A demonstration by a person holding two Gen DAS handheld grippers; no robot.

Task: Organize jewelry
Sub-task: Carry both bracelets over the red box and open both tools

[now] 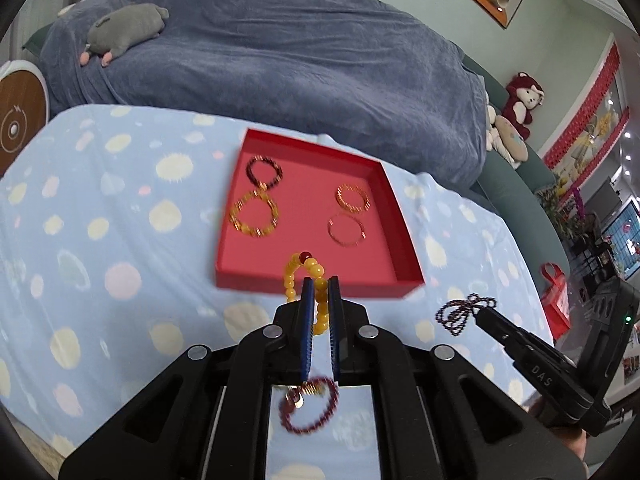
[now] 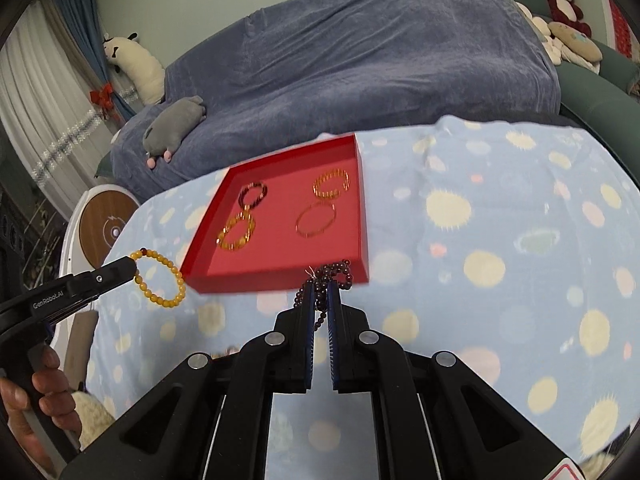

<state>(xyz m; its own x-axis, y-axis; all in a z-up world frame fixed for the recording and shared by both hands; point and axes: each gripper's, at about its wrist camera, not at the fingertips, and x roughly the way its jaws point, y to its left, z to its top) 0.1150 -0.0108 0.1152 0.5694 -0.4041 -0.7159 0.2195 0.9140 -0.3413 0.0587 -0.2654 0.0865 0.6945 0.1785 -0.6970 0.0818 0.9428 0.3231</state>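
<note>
two handheld grippers hover over a table covered with a light blue spotted cloth [image 2: 500,240]. the left gripper [image 1: 319,292] has its jaws closed on a yellow bead bracelet [image 1: 298,270], which carries one dark red bead and hangs clear of the cloth, just in front of the near wall of a shallow red tray [image 1: 312,286]. the right gripper [image 2: 319,292] has its jaws closed on a dark purple bead strand [image 2: 340,274], bunched in loops and lifted near the tray's near right corner. inside the tray lie four bracelets: a dark bead bracelet [image 1: 264,171] at the back left, touching an amber bead bracelet [image 1: 254,216] in front of it; a gold twisted bangle [image 1: 352,199] at the back right; and a thin rose-gold bangle [image 1: 347,230] just in front of that. behind the table is a sofa under a blue-grey throw [image 1: 280,52], with a grey plush toy [image 1: 128,30] lying on it. a person's hand [image 2: 28,404] grips the left tool's handle.
</note>
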